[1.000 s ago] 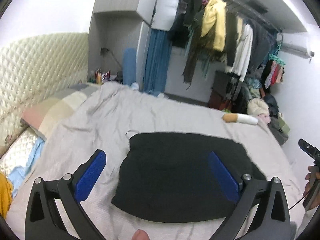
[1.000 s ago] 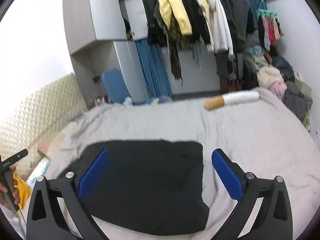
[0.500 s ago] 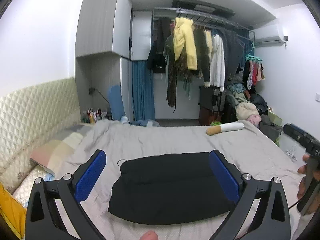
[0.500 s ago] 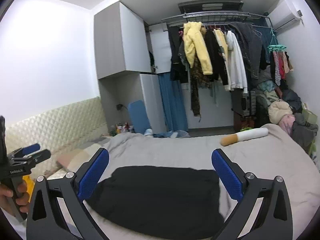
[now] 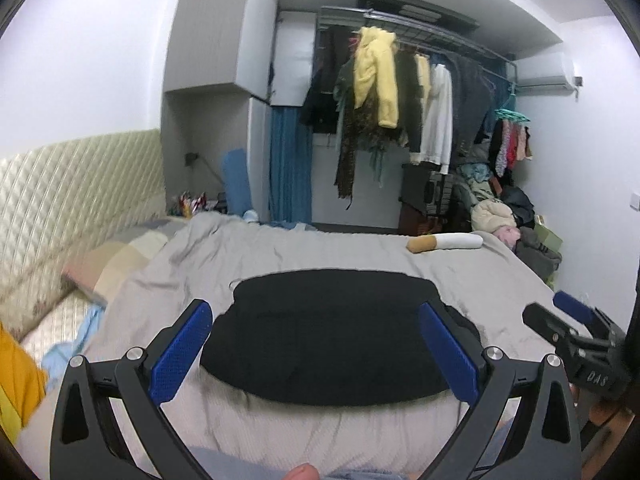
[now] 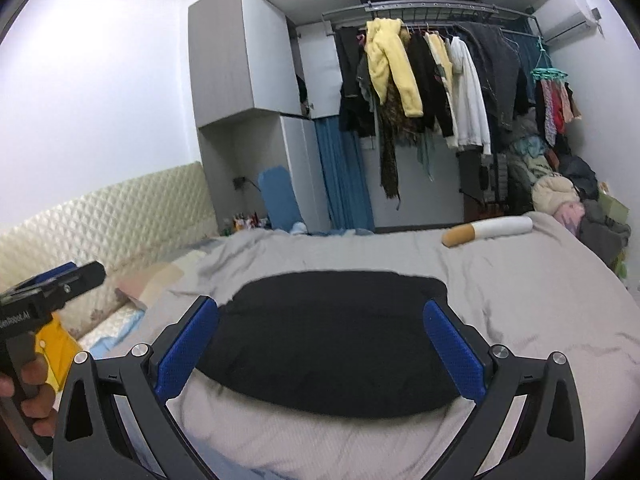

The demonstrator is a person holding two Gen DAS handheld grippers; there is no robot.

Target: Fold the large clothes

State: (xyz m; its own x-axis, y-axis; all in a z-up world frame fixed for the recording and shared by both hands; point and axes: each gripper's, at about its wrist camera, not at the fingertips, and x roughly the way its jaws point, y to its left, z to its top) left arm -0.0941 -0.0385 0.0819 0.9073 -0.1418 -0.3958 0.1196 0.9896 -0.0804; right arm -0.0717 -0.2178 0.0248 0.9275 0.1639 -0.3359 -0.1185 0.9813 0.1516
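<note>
Garment (image 5: 336, 332): black, folded into a compact rounded rectangle, flat on the grey bed (image 5: 280, 248) near its front edge.
Left gripper (image 5: 316, 350): jaws spread wide, empty, held above the garment, no contact.
Right gripper (image 6: 320, 350): jaws spread wide, empty, likewise above the garment.
Bolster (image 6: 490, 230): white with tan end, far right of bed.
Clothes rack (image 6: 432, 80): beyond bed, full.

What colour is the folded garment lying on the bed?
Plain black; the folded garment shows best in the right wrist view.
</note>
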